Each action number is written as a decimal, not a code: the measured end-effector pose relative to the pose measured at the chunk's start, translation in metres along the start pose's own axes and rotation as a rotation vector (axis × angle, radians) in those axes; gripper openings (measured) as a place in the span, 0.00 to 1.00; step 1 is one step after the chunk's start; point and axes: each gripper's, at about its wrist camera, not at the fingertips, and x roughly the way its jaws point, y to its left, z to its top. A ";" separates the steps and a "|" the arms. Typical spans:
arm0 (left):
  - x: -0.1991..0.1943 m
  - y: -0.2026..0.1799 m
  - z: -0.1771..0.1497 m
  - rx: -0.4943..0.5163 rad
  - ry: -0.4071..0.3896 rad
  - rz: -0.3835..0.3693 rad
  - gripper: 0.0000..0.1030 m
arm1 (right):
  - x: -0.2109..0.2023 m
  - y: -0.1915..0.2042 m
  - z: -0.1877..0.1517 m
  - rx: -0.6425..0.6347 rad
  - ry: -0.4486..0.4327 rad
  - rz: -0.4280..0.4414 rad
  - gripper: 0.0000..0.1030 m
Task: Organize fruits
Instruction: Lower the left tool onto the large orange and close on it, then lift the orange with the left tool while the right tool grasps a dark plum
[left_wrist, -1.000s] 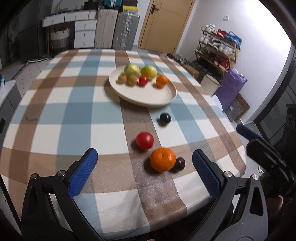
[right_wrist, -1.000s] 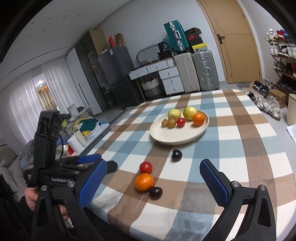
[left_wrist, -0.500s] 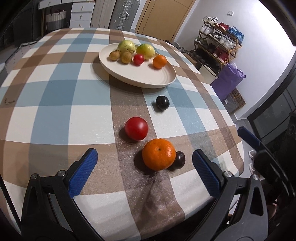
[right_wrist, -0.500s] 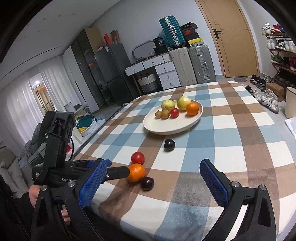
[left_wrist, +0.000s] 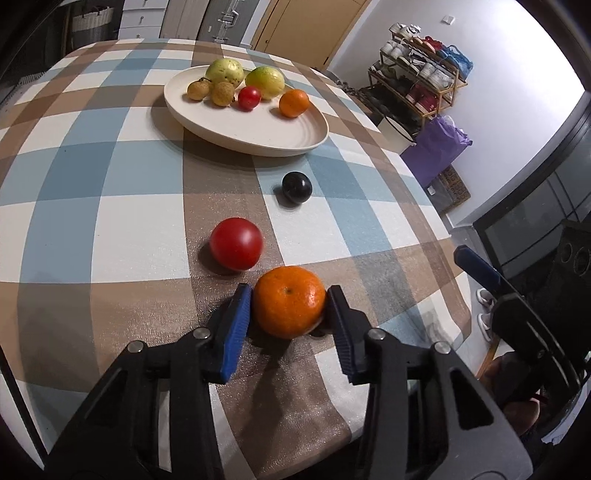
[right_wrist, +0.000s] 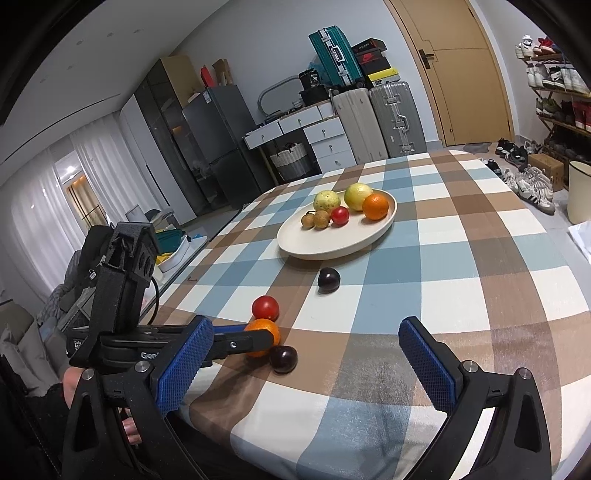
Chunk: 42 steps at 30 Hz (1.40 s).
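Only the right wrist view shows the glossy dark round plum (right_wrist: 283, 359) touching the dimpled orange mandarin (left_wrist: 289, 307), on the checked tablecloth (left_wrist: 110, 206) near its edge. The left gripper (left_wrist: 289, 317), angled down, is closing, blue ribbed pads pinching the mandarin. The right gripper (right_wrist: 306, 363) hovers beside it, fingers spread wide.

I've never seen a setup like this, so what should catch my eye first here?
Most striking is the left tool, its blue pads closing on an orange tangerine near the table's edge. Just beyond it lie a red tomato and a dark plum. Farther back, a cream plate holds more fruit on the checked tablecloth.
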 end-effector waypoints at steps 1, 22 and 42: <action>0.000 0.001 0.000 -0.005 0.001 -0.006 0.37 | 0.000 0.000 0.000 0.000 -0.001 0.000 0.99; -0.061 0.009 0.003 -0.021 -0.125 0.002 0.37 | 0.007 0.006 -0.004 -0.011 0.043 0.018 0.99; -0.091 0.020 0.006 -0.049 -0.190 0.053 0.37 | 0.050 0.020 -0.025 -0.021 0.160 0.023 0.99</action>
